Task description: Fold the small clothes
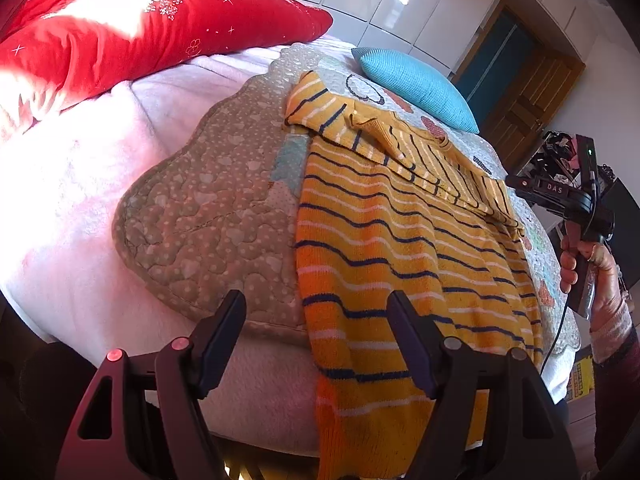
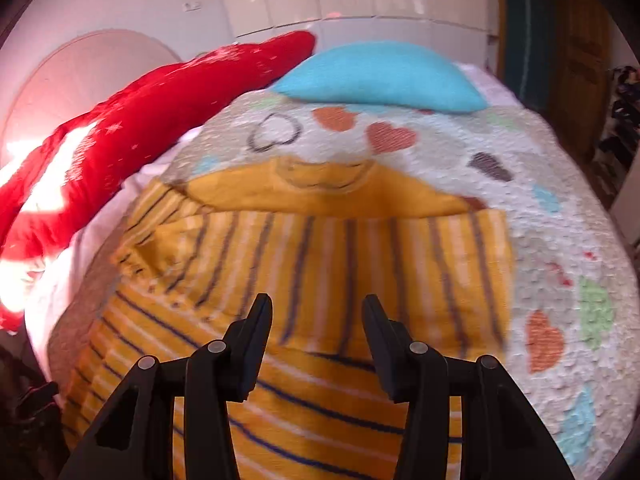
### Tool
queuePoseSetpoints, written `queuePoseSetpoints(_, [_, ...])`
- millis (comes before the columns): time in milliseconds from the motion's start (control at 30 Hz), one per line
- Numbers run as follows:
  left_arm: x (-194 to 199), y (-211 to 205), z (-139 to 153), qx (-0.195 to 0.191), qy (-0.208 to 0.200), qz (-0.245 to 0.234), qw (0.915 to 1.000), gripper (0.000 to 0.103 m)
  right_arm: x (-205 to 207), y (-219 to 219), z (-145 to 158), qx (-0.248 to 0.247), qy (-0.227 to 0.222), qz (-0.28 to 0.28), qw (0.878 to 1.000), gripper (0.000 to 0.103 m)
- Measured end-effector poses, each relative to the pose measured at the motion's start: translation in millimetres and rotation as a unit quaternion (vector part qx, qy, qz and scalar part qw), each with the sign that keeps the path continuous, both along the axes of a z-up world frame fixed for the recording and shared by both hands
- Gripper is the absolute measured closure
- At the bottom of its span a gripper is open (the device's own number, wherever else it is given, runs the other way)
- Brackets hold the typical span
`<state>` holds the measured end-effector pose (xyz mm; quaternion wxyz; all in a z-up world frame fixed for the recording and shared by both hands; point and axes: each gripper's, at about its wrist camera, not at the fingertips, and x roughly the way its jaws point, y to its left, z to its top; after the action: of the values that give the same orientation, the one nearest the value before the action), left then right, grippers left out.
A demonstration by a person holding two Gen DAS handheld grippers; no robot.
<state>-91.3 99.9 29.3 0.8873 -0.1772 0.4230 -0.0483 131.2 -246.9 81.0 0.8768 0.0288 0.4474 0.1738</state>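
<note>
In the left wrist view, the white letters "DAS" stand on a small dark plate on the body of the right gripper (image 1: 520, 185), held up past the right edge of the bed by a hand (image 1: 584, 264). A yellow box (image 1: 580, 376) low at the right edge carries print too small to read. The right wrist view shows no readable text.
</note>
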Motion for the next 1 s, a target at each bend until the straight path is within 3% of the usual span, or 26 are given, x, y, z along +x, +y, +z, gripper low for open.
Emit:
queuePoseSetpoints(133, [-8, 6, -2, -0.015, -0.003, 0.003, 0.9999, 0.031, -4, 34, -27, 0.058, 0.053, 0.023, 0.997, 0.052])
queuePoseSetpoints(233, [-10, 14, -2, -0.018, -0.006, 0.006, 0.9998, 0.031, -11, 36, -41, 0.038, 0.042, 0.000, 0.998, 0.052])
queuePoseSetpoints(400, [-3, 24, -1, -0.034, -0.010, 0.009, 0.9993, 0.031, -17, 27, -41, 0.050, 0.044, -0.014, 0.998, 0.052])
queuePoseSetpoints(500, [15, 24, 11, -0.064, -0.023, 0.000, 0.9977, 0.031, -27, 24, -39, 0.044, 0.037, -0.012, 0.998, 0.052])
queuePoseSetpoints(633, [72, 14, 42, -0.096, -0.062, -0.032, 0.9930, 0.030, -44, 17, -42, 0.043, 0.035, -0.019, 0.998, 0.052])
queuePoseSetpoints(700, [117, 6, 45, -0.097, -0.056, -0.035, 0.9931, 0.030, -52, 10, -44, 0.050, 0.038, -0.024, 0.998, 0.052])
queuePoseSetpoints(867, [217, -14, 12, -0.142, 0.010, -0.061, 0.9879, 0.030, -72, -4, -44, 0.054, 0.037, -0.033, 0.997, 0.051])
queuePoseSetpoints(933, [239, -21, -5, -0.141, 0.038, -0.063, 0.9873, 0.030, -78, -10, -42, 0.055, 0.034, -0.036, 0.997, 0.048])
queuePoseSetpoints(967, [247, -24, -12, -0.146, 0.048, -0.067, 0.9858, 0.033, -81, -12, -41, 0.053, 0.032, -0.036, 0.997, 0.048])
queuePoseSetpoints(1000, [251, -27, -16, -0.154, 0.050, -0.074, 0.9840, 0.044, -83, -13, -41, 0.050, 0.030, -0.035, 0.998, 0.048])
